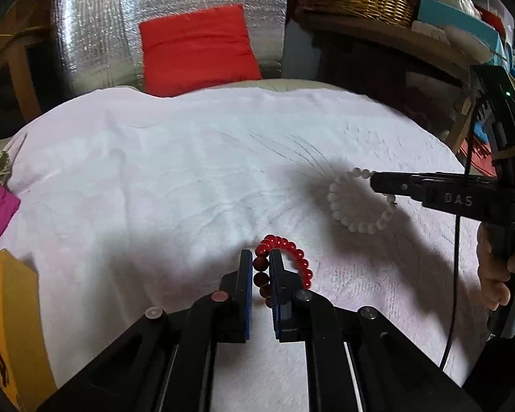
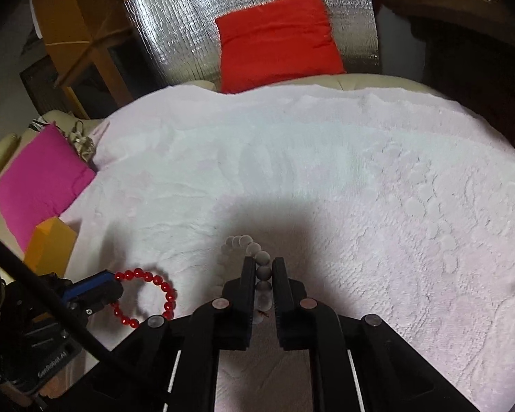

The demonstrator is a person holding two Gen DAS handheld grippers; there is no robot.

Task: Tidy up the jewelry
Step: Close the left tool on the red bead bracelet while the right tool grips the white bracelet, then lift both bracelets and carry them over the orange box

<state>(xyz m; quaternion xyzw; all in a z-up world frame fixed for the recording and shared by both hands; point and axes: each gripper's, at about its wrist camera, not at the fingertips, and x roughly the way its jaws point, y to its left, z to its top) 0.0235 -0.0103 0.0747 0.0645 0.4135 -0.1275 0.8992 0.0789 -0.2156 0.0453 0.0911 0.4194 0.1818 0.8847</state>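
Nearest, the left gripper (image 1: 261,257) pinches the red bead bracelet (image 1: 285,264), its loop hanging rightward, beside the right gripper (image 2: 261,264) clamped narrow on the white bead bracelet (image 2: 254,257), over the bare white towel (image 2: 326,171) reaching far to the red cushion (image 2: 278,41).

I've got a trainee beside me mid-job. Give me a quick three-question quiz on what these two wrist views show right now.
1. True or false: the left gripper is shut on the red bead bracelet.
2. Which bracelet does the right gripper hold? A) red B) white C) none
3. Fill in: both bracelets hang over a pale ____.

Key:
1. True; its fingers pinch the beads.
2. B, the white bead bracelet.
3. Towel.
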